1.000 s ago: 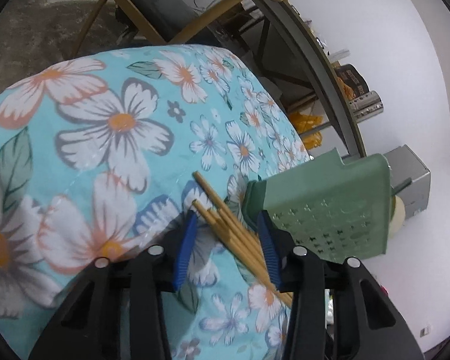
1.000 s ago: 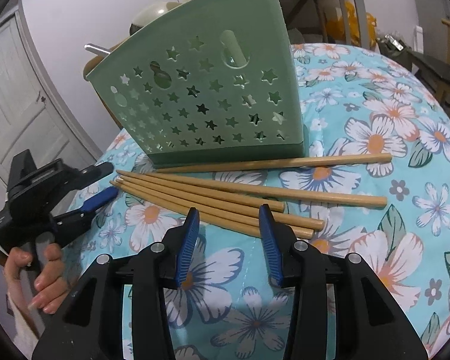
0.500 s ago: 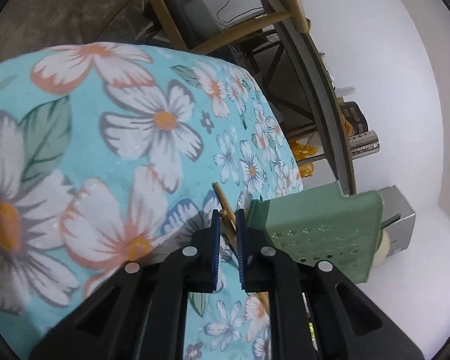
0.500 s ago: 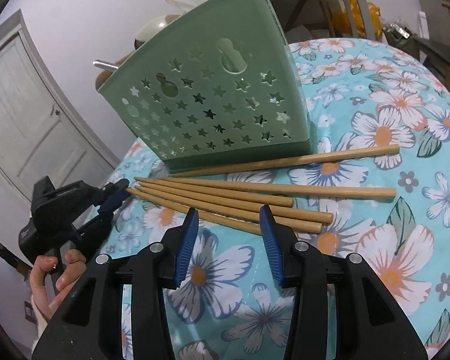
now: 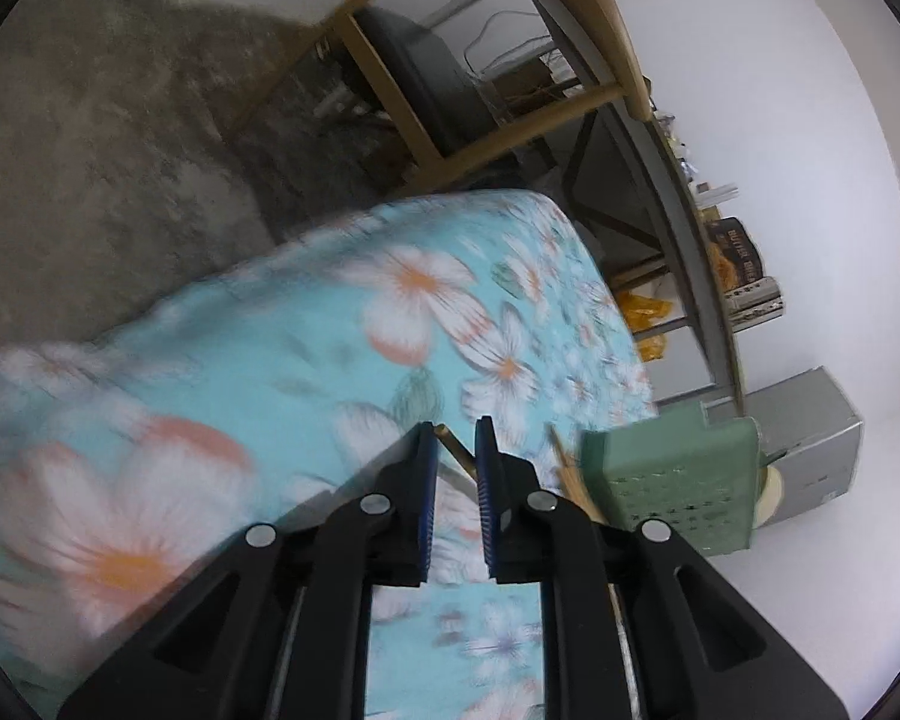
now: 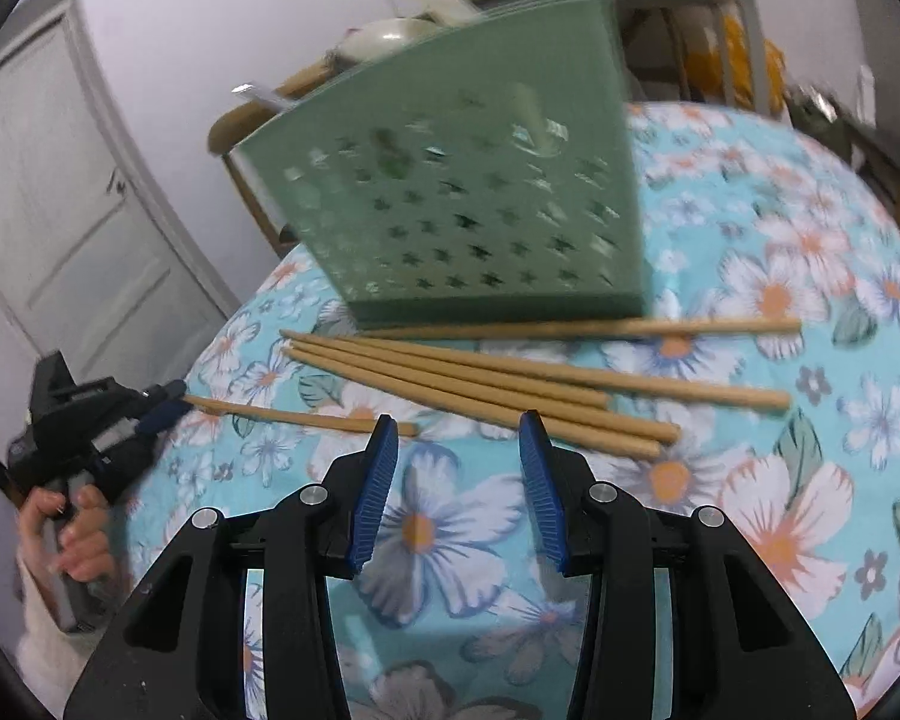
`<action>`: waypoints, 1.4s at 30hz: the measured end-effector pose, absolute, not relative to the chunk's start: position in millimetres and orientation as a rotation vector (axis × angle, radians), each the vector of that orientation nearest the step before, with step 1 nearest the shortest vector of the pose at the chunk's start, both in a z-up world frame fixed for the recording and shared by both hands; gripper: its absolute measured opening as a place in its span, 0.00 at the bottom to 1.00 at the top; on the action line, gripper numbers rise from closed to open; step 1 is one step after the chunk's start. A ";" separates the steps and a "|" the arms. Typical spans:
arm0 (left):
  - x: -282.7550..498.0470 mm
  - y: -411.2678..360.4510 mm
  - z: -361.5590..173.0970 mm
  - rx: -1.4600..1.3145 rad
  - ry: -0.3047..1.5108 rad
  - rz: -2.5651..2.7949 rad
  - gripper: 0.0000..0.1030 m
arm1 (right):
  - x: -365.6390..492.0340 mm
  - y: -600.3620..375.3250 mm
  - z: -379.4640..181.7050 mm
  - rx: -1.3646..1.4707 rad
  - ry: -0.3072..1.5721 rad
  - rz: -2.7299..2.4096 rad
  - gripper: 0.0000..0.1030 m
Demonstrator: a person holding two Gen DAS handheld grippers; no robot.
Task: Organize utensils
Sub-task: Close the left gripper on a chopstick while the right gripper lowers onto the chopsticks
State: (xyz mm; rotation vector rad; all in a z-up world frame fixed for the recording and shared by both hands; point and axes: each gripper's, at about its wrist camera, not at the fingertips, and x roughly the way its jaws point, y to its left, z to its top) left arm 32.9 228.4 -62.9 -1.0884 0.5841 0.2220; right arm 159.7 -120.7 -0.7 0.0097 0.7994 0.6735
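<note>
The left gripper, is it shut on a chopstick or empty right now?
Shut on a chopstick: the left gripper has just been closing, and the stick's end sits between its blue pads, pulled away from the others.

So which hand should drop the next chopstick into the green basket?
Left, probably. Its tool is already closed on one chopstick, pulled apart from the pile. The right tool is open and empty, short of the basket.

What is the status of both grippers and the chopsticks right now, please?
Left gripper shut on one chopstick, drawn clear of the pile. Right gripper open, empty. Five chopsticks lie before the green basket. Nothing in the way.
</note>
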 end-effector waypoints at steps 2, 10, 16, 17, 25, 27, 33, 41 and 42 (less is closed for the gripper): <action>22.7 240.2 -60.4 -1.070 0.584 0.243 0.12 | 153.3 -98.3 6.0 -0.072 0.767 0.723 0.40; -9.1 266.7 -64.8 -1.101 0.576 0.242 0.12 | 163.0 -15.4 2.6 -0.310 0.737 0.778 0.35; -10.6 266.8 -65.3 -1.096 0.578 0.247 0.13 | 159.7 18.7 -17.8 -0.463 0.743 0.787 0.34; -10.7 266.2 -65.2 -1.093 0.580 0.247 0.13 | 158.8 20.8 -19.6 -0.476 0.739 0.783 0.33; -6.9 260.1 -62.7 -1.069 0.581 0.265 0.14 | 169.6 47.4 -25.6 -0.591 0.706 0.692 0.30; -6.2 259.5 -62.8 -1.068 0.581 0.265 0.14 | 168.6 56.8 -27.6 -0.628 0.695 0.679 0.27; -6.1 256.9 -62.8 -1.059 0.587 0.273 0.14 | 154.9 67.8 -27.5 -0.661 0.710 0.654 0.16; -5.4 257.2 -63.2 -1.058 0.585 0.275 0.14 | 151.6 44.9 -14.8 -0.545 0.763 0.695 0.17; -5.7 256.8 -63.2 -1.056 0.586 0.277 0.14 | 153.2 42.8 -13.1 -0.527 0.767 0.700 0.17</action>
